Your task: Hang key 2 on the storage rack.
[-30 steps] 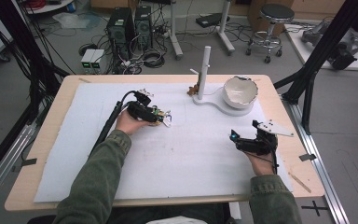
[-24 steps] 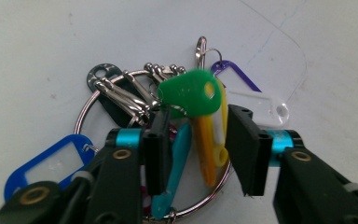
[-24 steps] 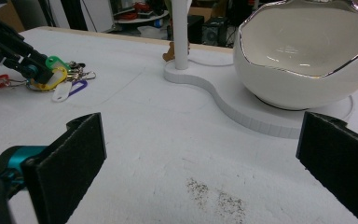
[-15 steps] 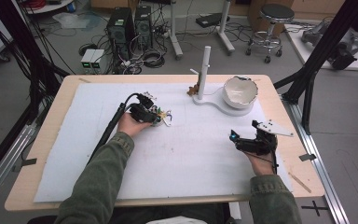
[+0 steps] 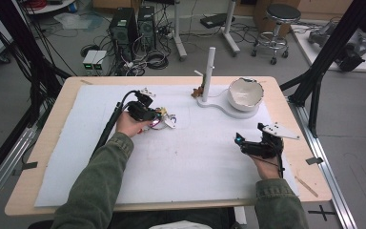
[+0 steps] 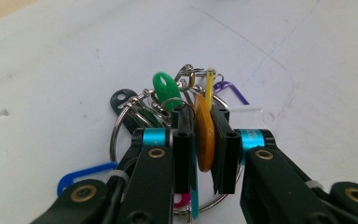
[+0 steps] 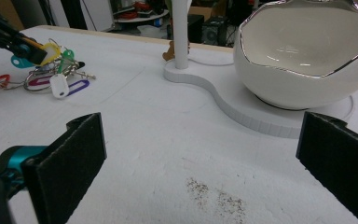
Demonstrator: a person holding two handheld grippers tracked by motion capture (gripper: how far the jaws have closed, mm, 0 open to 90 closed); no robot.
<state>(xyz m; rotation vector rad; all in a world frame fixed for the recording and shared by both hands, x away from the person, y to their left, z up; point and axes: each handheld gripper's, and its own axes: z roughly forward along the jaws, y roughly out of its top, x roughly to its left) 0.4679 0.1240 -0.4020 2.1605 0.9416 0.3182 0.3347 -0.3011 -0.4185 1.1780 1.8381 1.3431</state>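
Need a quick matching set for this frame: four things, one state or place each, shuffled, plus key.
Things:
1. left tool
2. right tool
3. white bowl
4. white tag

States:
A. lying flat on the mat among the bunch
B. open, nothing between the jaws
C. sitting on the white stand's base
D. shut on the yellow tag

Pairs: 1-D, 2-B, 3-C, 4-A
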